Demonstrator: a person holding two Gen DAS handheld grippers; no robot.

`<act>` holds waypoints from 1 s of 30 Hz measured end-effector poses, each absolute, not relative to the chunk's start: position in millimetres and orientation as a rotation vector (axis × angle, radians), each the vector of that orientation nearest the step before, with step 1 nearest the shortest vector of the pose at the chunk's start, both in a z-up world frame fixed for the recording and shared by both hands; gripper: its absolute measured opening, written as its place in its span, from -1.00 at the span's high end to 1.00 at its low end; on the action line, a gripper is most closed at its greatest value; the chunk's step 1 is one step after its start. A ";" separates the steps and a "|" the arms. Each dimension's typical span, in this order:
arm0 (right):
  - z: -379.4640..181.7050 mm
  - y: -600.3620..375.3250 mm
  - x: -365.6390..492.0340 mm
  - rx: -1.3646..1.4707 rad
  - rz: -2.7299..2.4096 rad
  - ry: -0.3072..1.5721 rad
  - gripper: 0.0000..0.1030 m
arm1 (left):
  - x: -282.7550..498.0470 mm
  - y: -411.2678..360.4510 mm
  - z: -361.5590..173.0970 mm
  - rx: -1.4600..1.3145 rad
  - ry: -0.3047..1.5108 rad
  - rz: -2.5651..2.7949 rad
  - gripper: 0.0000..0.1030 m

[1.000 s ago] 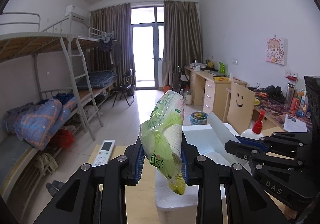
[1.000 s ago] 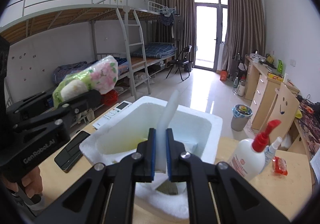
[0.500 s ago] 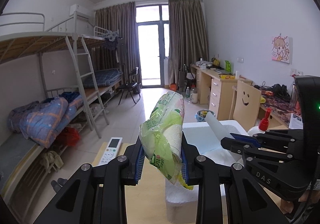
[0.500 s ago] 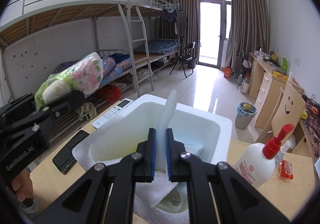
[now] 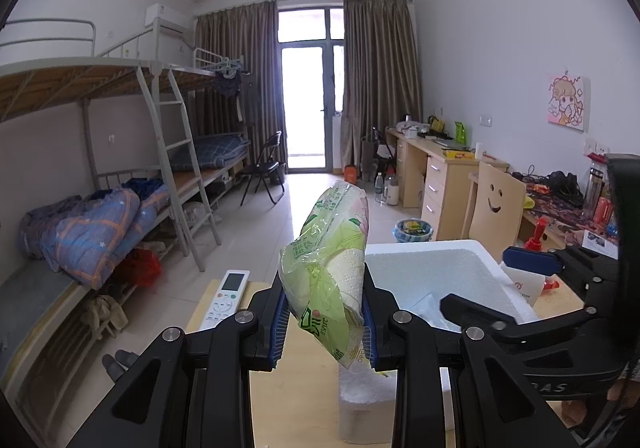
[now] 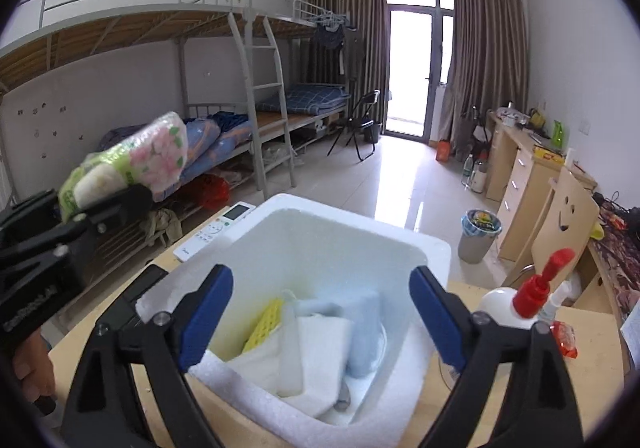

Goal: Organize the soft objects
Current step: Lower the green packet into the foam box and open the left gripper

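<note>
My left gripper is shut on a green and pink tissue pack, held in the air left of the white foam box. In the right wrist view the same tissue pack shows at the left. My right gripper hangs over the foam box; its jaws are opening, wide apart with nothing between the pads. Inside the box lie a white foam sheet, a yellow sponge and a pale blue item.
A white remote and a dark phone lie on the wooden table left of the box. A pump bottle with a red top and a small red packet stand to its right. Bunk beds are at the left, desks at the right.
My right gripper opened and let go of the white foam sheet, which now lies inside the box. The left gripper kept its hold on the tissue pack.
</note>
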State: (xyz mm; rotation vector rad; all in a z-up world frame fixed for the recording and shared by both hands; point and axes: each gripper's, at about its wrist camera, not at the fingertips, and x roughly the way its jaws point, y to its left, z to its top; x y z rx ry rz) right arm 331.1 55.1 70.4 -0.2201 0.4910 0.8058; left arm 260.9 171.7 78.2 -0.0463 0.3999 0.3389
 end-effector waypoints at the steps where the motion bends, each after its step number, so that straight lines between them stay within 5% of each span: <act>1: 71.3 53.4 330.8 -0.218 0.804 0.492 -0.80 | 261.6 170.7 77.7 -0.047 0.402 0.339 0.38; 30: 82.1 -7.5 313.6 -0.181 0.694 0.451 -0.80 | 284.6 135.9 71.5 -0.021 0.433 0.214 0.38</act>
